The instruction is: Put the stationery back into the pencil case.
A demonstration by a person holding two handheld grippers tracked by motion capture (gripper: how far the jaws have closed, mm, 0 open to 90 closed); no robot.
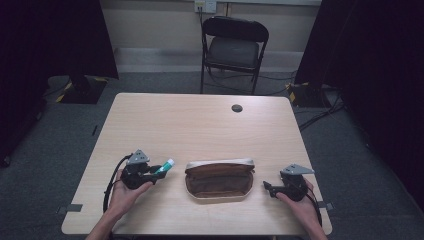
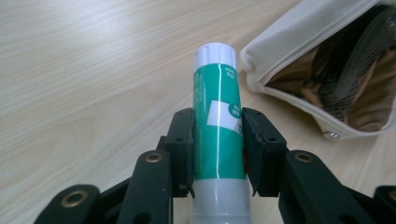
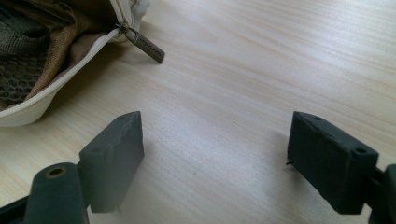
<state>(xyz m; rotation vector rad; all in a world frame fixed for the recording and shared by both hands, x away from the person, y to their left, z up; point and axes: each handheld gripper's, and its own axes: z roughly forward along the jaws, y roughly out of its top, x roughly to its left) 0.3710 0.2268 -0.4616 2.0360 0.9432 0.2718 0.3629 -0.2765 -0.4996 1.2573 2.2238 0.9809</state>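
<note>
Gripping a green glue stick [image 2: 218,126] around its middle, the left gripper [image 1: 159,172] is holding it just beside the open pouch [image 1: 219,180] lying on the worktop [image 1: 200,120]. The stick is looking light, stiff and smooth, likely slippery, so a mid-body hold suits it. The right gripper [image 3: 215,158] is resting wide open and empty near the pouch's zip pull [image 3: 148,45].

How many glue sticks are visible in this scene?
1: the glue stick is clamped in the left gripper, beside the open pouch. Others may be hidden inside the pouch.
</note>
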